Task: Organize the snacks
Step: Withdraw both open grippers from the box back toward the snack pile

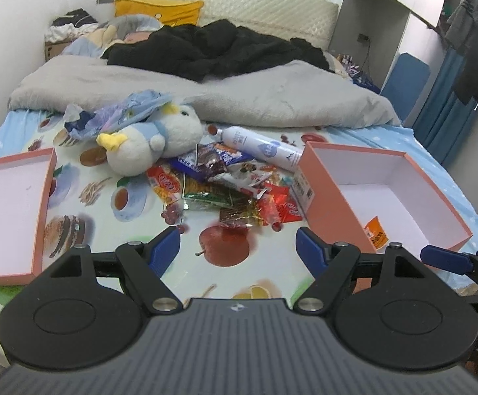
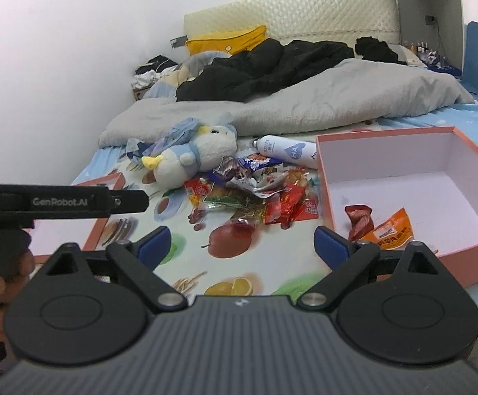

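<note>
My wide-open, empty left gripper (image 1: 237, 247) and right gripper (image 2: 242, 247) both face the heap of crinkled foil snack packets (image 1: 229, 184) at twelve o'clock on the bed; the pink cardboard box (image 2: 324, 177) sits at two o'clock of the right one.

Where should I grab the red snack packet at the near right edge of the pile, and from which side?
Probably take the red snack packet by its near crimped end, coming from the camera side with the open right gripper. It lies flat at the pile's front edge beside the pink box, so that end looks freest.
</note>
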`<state>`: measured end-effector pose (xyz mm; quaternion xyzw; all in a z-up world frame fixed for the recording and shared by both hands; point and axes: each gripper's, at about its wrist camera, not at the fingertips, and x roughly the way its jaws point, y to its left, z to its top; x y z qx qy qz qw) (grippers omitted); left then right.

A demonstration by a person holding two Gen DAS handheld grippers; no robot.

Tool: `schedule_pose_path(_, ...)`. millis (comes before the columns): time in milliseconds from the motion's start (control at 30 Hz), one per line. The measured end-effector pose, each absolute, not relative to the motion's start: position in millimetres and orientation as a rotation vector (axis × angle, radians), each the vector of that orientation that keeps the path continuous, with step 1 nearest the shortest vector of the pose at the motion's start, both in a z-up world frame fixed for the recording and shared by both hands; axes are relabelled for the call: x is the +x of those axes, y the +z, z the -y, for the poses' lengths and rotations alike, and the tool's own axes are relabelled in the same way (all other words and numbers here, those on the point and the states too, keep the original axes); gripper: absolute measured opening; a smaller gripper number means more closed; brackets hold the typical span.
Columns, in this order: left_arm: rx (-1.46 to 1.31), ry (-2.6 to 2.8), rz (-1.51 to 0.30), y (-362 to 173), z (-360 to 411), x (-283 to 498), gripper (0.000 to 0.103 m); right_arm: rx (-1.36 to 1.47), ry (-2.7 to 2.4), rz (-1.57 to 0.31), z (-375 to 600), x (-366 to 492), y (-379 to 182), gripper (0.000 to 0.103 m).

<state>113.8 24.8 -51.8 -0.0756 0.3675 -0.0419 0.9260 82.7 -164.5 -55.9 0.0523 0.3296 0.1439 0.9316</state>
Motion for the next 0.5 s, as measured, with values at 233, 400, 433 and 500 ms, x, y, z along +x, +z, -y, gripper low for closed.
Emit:
schedule_pose_path(233, -0.166, -0.083, -0.776, -65, -32, 139, 0.081, 0.071, 0.296, -0.679, 154, 99, -61, 0.095)
schedule_pose_path(400, -0.171, -0.074, -0.801, -81, -38, 163, 0.081, 0.054, 0.283, -0.697, 149, 121, -72, 0.095)
schedule_pose_path(433, -0.177, -0.072, -0.804, -85, -41, 168, 0.081, 0.048, 0.285, -0.705, 148, 127, -76, 0.095)
schedule_pose_path(500, -0.189, -0.062, -0.817, -93, -47, 179, 0.081, 0.033, 0.290, -0.711, 144, 137, -83, 0.094)
